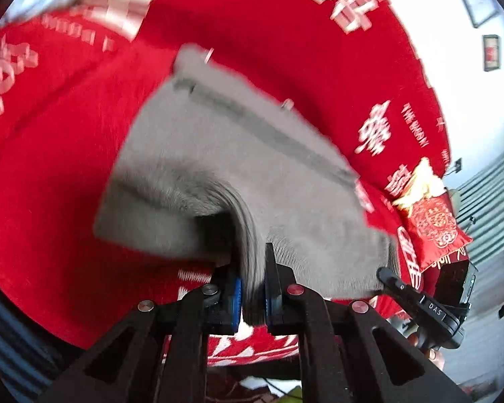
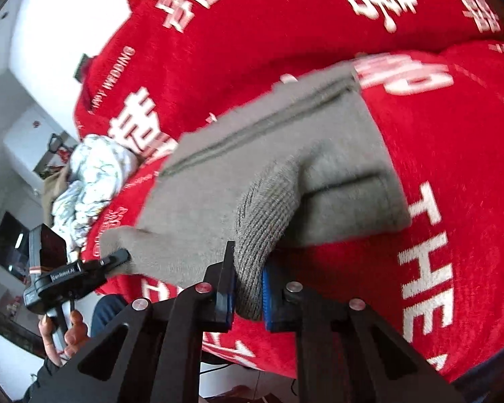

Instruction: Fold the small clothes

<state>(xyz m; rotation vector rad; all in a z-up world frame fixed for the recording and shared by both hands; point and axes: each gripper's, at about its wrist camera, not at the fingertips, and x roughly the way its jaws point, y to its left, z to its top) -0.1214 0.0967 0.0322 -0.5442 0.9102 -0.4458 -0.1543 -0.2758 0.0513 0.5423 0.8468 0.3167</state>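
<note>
The left hand-held gripper is pinched tight on the ribbed edge of the grey clothes. The right hand-held gripper pinches the other corner. The garment lies on the red blanket. Lift both corners together and keep them level, so the fold lands straight.

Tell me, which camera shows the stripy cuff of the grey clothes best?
The right wrist view: the ribbed cuff is sharp there, pinched in the right claw. In the left wrist view the grey garment is blurred, with ribbing only along its near edge, where the left claw pinches it.
</note>
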